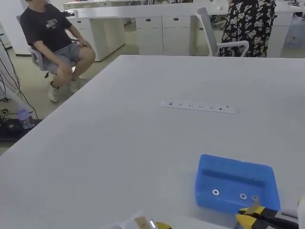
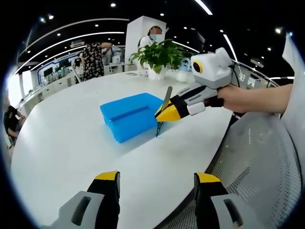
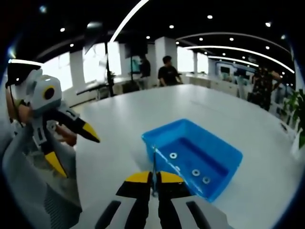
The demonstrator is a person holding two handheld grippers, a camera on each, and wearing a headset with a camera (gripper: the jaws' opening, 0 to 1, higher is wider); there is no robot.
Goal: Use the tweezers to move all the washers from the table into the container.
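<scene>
A blue container (image 1: 233,183) stands near the table's front edge, with three washers (image 1: 215,192) lying inside it. My right gripper (image 1: 245,215) is just in front of the container, shut on thin metal tweezers (image 3: 154,164). The tweezers' tips point down at the near rim of the container (image 3: 190,157), where the washers (image 3: 196,172) show on the floor. My left gripper (image 2: 157,179) is open and holds nothing, low at the table's front edge (image 1: 152,224). From it I see the right gripper (image 2: 176,107), the tweezers (image 2: 162,112) and the container (image 2: 131,117).
A built-in power strip (image 1: 198,106) sits in the middle of the white table (image 1: 119,143). One person sits on a chair (image 1: 55,40) at the far left; another stands by a white chair (image 1: 214,33). A potted plant (image 2: 159,55) is beyond the container.
</scene>
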